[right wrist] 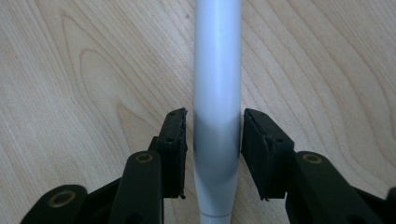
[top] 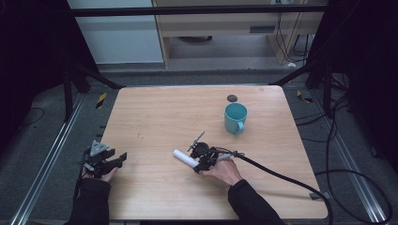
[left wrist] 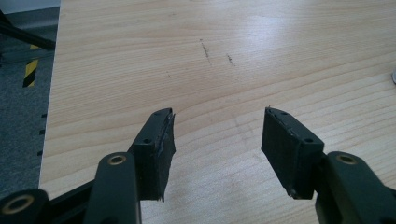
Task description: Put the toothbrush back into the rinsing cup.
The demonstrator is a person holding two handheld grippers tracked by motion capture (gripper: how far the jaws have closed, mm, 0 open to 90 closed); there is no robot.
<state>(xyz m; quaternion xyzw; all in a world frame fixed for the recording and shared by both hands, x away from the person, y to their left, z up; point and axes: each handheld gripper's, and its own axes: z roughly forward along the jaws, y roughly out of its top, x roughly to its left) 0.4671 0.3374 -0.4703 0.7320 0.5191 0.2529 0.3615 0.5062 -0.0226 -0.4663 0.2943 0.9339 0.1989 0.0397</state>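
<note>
Black jaws of the right gripper (right wrist: 214, 140) rise closest to the lens, straddling a white tube (right wrist: 218, 93) that lies flat on the wooden worktop (right wrist: 70, 93). A thin gap shows between each pad and the tube's sides, so the jaws are not yet clenched on it; they sit parted around it, near its rounded end. To do this grasp well, I judge the jaws should close evenly from both sides, keeping the tube centred so it does not roll or skid along the wood, and bite low enough that the pads meet its widest part. From the high view the tube (top: 184, 158) lies near the worktop's front, pointing away from the right gripper (top: 202, 161), well apart from a teal mug (top: 234, 118). Off at the front left corner, the left gripper (top: 104, 159) rests with its jaws released and nothing between them.
</note>
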